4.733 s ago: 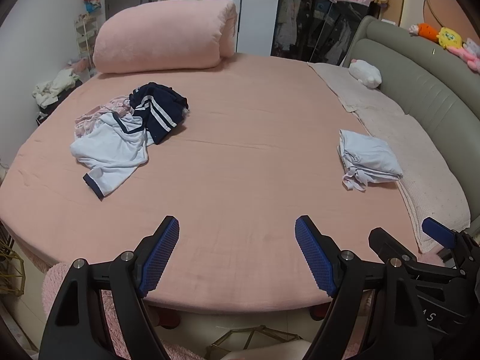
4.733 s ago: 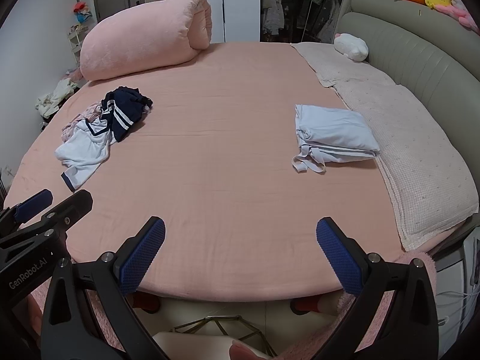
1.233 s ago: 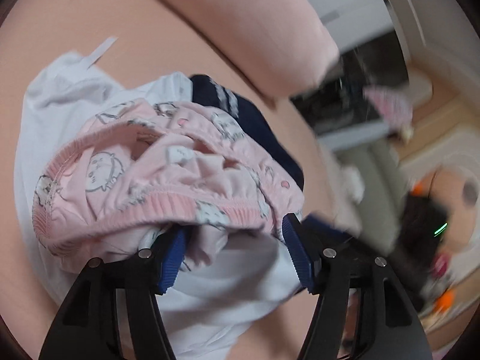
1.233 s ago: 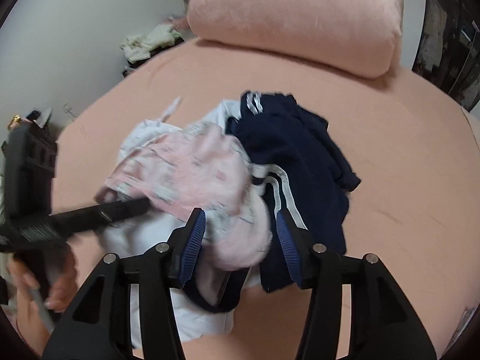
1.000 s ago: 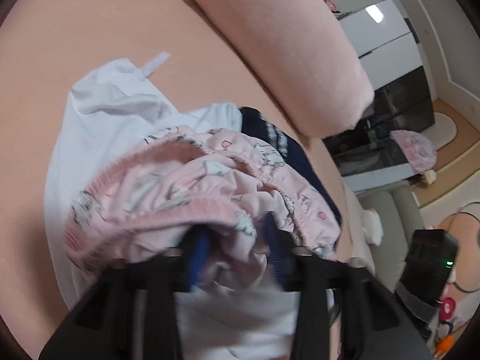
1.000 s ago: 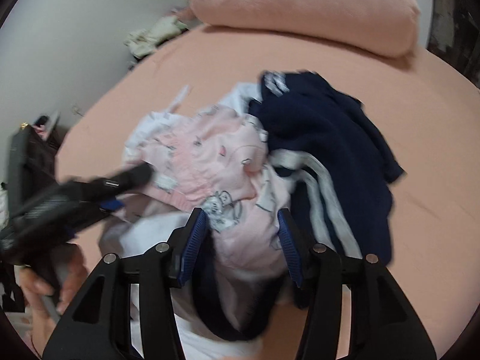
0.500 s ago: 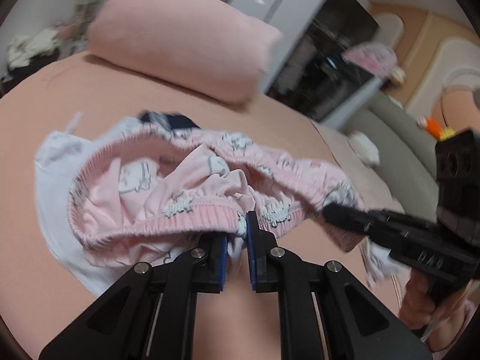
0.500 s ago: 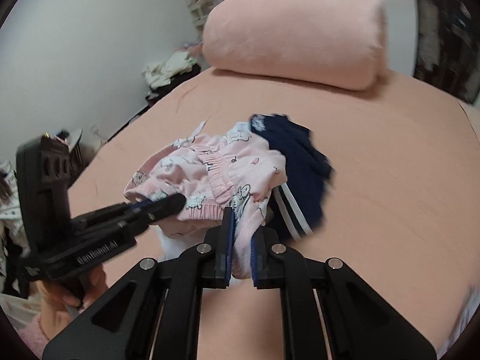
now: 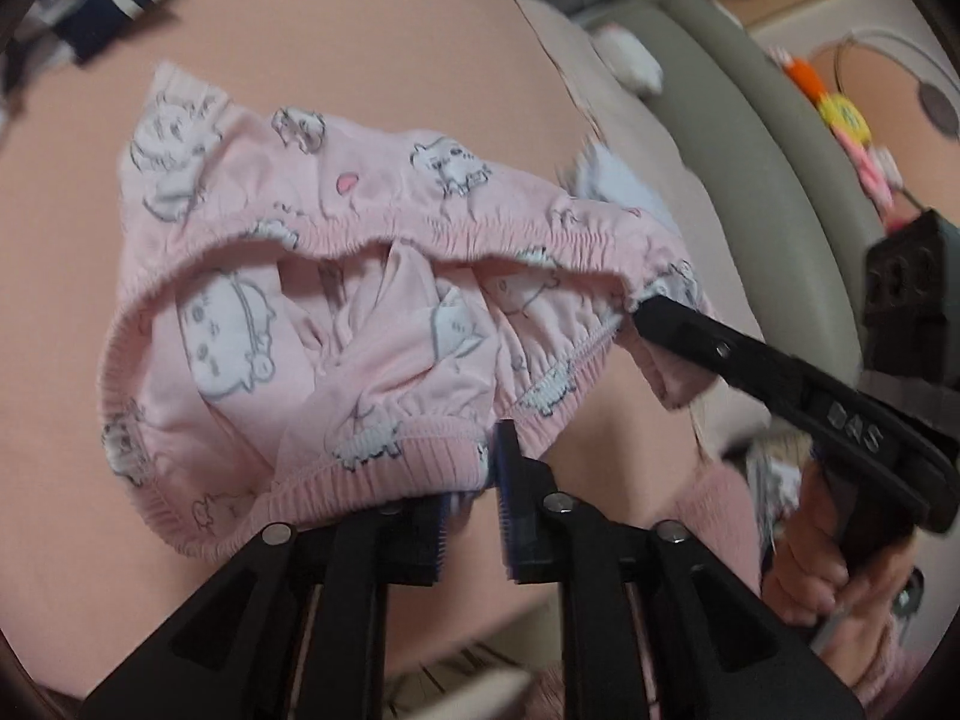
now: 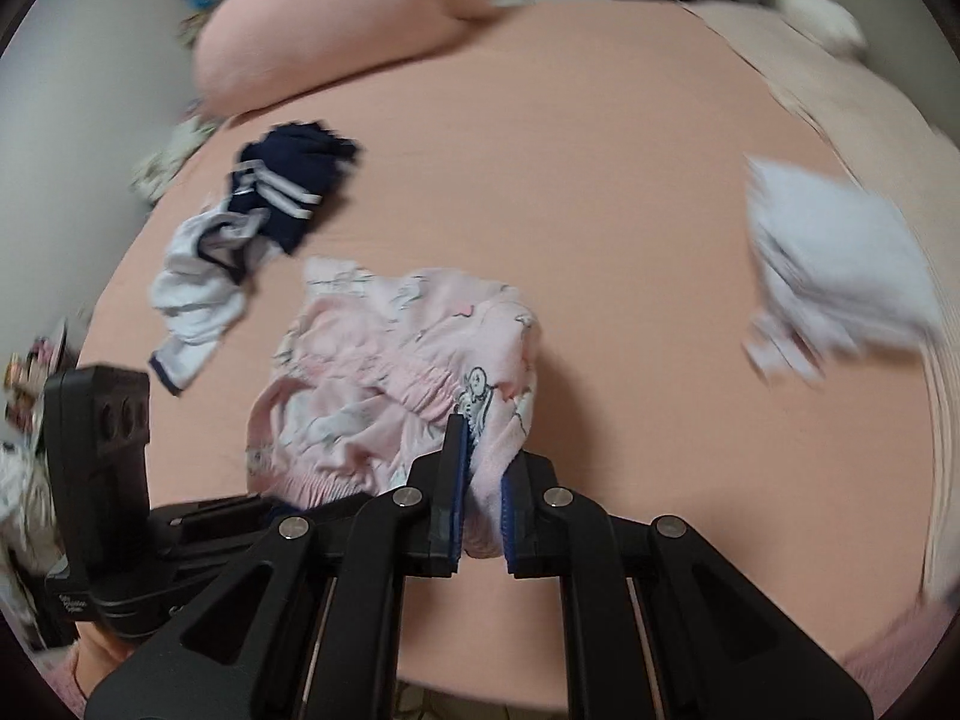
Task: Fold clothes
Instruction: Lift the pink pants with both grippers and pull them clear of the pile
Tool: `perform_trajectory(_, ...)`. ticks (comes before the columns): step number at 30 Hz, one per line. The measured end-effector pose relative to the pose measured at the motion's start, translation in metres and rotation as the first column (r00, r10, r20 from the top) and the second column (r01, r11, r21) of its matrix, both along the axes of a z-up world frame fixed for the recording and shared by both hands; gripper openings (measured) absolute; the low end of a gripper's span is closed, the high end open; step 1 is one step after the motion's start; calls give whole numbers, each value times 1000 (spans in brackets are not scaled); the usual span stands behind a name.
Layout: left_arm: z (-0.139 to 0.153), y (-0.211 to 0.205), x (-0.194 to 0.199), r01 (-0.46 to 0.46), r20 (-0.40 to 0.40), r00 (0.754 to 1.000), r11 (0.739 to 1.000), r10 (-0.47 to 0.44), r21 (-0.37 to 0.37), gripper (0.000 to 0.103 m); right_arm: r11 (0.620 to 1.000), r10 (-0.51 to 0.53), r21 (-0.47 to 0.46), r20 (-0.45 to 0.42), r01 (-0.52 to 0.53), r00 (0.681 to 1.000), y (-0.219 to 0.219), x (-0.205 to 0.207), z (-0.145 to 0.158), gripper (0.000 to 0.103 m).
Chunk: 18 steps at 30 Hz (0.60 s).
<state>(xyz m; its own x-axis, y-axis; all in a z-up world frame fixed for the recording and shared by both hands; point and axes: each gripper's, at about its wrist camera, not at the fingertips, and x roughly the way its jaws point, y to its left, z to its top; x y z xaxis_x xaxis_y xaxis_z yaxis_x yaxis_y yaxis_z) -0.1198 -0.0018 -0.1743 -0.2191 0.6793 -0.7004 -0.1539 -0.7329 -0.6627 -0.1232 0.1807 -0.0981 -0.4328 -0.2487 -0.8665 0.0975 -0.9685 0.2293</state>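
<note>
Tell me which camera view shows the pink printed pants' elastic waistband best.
The left wrist view: the pink printed pants fill it, waistband opened toward the camera. The right wrist view shows them smaller, bunched and blurred.

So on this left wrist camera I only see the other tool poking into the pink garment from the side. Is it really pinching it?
Observer: Yes. In the right wrist view the right gripper has a fold of the pink garment squeezed between its blue pads.
Operator: And what else is on the bed? I only get a navy scrap in the corner.
Observer: That navy striped garment lies against a white top with navy trim, to the left of the pink one.
Operator: Anything at the far end?
Observer: A big rolled pink blanket lies across the far edge of the bed.
</note>
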Motion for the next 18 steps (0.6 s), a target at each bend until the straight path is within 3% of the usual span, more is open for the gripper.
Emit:
perform_trajectory(1, -1, 4, 8, 21, 15, 1000, 1000, -21, 6, 32, 1000, -17, -9, 20, 17, 1000, 12, 8, -1, 9)
perform_trajectory(3, 1, -3, 20, 17, 24, 1000, 1000, -17, -23, 33, 999, -48, -7, 34, 49, 998, 37, 23, -5, 9)
perform_trajectory(7, 13, -47, 19, -98, -2, 995, 993, 98, -71, 33, 997, -65, -28, 65, 67, 996, 60, 39, -14, 18)
perform_trajectory(12, 18, -82, -1, -246, -40, 969, 953, 243, -176, 33, 989, -18, -144, 150, 40, 988, 54, 47, -38, 30)
perform_trajectory(14, 23, -95, 2, -293, -81, 956, 928, 282, -230, 34, 992, 3, -125, 186, 20, 983, 45, 52, -47, 41)
perform_trajectory(16, 26, -108, 8, -336, -126, 942, 896, 312, -290, 43, 997, 5, -70, 188, 9, 982, 39, 57, -50, 41)
perform_trajectory(18, 19, -116, 6, -335, -118, 942, 887, 314, -318, 47, 999, 13, -45, 184, -5, 983, 35, 63, -57, 45)
